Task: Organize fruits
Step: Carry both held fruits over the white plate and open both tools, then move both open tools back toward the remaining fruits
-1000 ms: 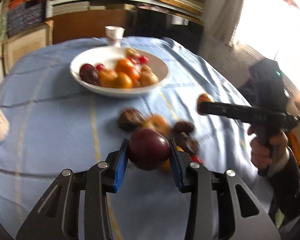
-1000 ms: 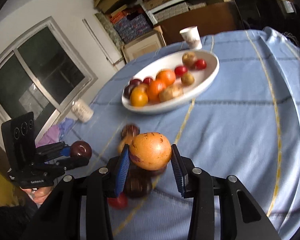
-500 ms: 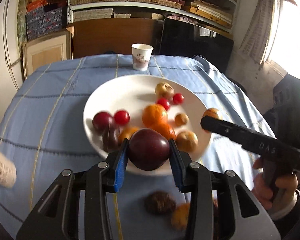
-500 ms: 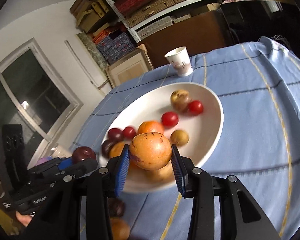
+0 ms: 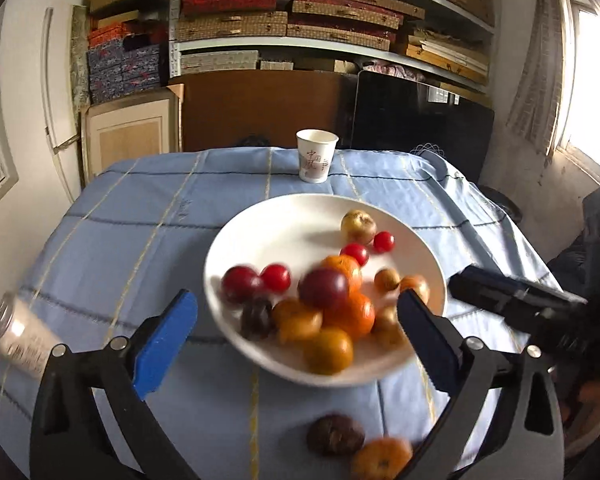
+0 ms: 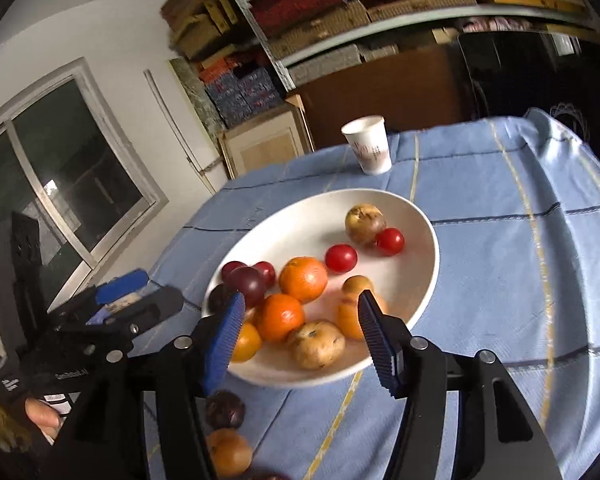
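A white plate [image 5: 236,248] [image 6: 424,292] on the blue cloth holds several oranges, plums and small red fruits. My left gripper [image 5: 296,340] [image 6: 144,296] hovers at the plate's near rim, its jaws opening wide with nothing between them. A dark plum [image 5: 324,288] [image 6: 246,282], blurred, sits on the fruit pile just beyond the left gripper. My right gripper [image 6: 302,340] [image 5: 460,284] is over the plate's near-right side, jaws opening. A blurred yellow-orange fruit [image 6: 350,316] lies on the plate just past its pads, free of them.
On the cloth in front of the plate lie a dark brown fruit [image 5: 336,434] [image 6: 224,408] and an orange one [image 5: 380,458] [image 6: 228,452]. A paper cup [image 5: 316,156] [image 6: 368,144] stands behind the plate. A white can [image 5: 16,340] sits at the left edge.
Both grippers moved forward over the plate and opened. The plum left the left jaws and the yellow-orange fruit left the right jaws; both now lie among the plate's fruit.
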Motion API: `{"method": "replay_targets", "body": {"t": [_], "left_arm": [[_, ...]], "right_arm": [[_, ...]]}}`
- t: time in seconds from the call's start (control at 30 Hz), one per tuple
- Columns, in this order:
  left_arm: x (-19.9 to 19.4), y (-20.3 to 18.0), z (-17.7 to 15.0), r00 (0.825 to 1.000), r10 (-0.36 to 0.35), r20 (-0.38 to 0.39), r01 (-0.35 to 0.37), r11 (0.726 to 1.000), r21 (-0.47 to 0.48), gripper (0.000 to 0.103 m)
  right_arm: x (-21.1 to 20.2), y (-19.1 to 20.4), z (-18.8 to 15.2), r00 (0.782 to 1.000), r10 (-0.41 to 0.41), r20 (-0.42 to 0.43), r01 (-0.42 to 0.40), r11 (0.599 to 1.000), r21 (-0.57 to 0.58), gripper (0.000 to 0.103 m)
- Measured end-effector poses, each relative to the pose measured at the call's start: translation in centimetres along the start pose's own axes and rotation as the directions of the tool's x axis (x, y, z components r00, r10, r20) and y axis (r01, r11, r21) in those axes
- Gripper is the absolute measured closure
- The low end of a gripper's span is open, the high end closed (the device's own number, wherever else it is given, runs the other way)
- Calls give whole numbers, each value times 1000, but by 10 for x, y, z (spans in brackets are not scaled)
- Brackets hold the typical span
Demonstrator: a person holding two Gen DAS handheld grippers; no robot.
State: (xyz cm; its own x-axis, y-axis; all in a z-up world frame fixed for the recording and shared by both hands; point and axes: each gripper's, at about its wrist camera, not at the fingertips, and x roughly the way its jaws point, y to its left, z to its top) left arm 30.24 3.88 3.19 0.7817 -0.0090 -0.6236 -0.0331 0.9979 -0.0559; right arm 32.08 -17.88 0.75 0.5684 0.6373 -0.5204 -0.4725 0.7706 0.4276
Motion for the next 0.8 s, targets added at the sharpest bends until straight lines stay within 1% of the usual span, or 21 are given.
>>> {"method": "replay_targets", "body": {"t": [0.07,0.13,0.17,0.27,0.33,0.43,0.5,0.6,0.63,0.67,0.7,0.77,0.8], "left_arm": [[-8,10,-18,1000,11,-17,-11,999,-40,5],[-11,21,-38,999,-5,-53,1,997,-81,5],[-11,24,-46,998,-13,-69,7,996,-92,4],[-13,32,-75,990,-13,-144,0,996,-90,4],[-17,35,-87,985,-6,-173,-8,997,-81,4],[-27,46,-99,985,-18,-173,-1,994,-108,4],[-32,54,-105,986,-3,-168,-19,992,-127,4],[-35,57,-110,986,27,-166,-47,991,-121,4],[-35,57,-110,985,31,-169,-52,992,-119,4],[-35,58,-111,985,33,-172,-54,992,-118,4],[-35,58,-111,984,34,-175,-55,992,-117,4],[-34,59,-111,983,35,-180,-57,991,-118,4],[-34,59,-111,983,32,-182,-55,991,-121,4]], "right_arm": [[-12,3,-13,1000,11,4,-11,1000,2,43],[-17,6,-24,1000,7,-10,-7,1000,-6,43],[-19,9,-34,1000,-3,-29,3,1000,-23,43],[-27,21,-61,997,-38,-64,32,995,-95,43],[-36,29,-76,996,-60,-71,50,990,-130,43],[-50,40,-97,996,-41,-85,28,988,-151,42],[-58,48,-108,994,-21,-104,3,984,-178,43],[-69,62,-119,995,-22,-101,-4,970,-244,43],[-71,65,-122,994,-13,-110,-16,966,-256,47],[-71,68,-125,991,6,-133,-41,964,-264,51],[-69,70,-127,987,24,-159,-66,962,-264,57],[-63,72,-133,970,63,-233,-122,961,-248,62],[-59,72,-136,959,78,-272,-145,961,-236,69]]}}
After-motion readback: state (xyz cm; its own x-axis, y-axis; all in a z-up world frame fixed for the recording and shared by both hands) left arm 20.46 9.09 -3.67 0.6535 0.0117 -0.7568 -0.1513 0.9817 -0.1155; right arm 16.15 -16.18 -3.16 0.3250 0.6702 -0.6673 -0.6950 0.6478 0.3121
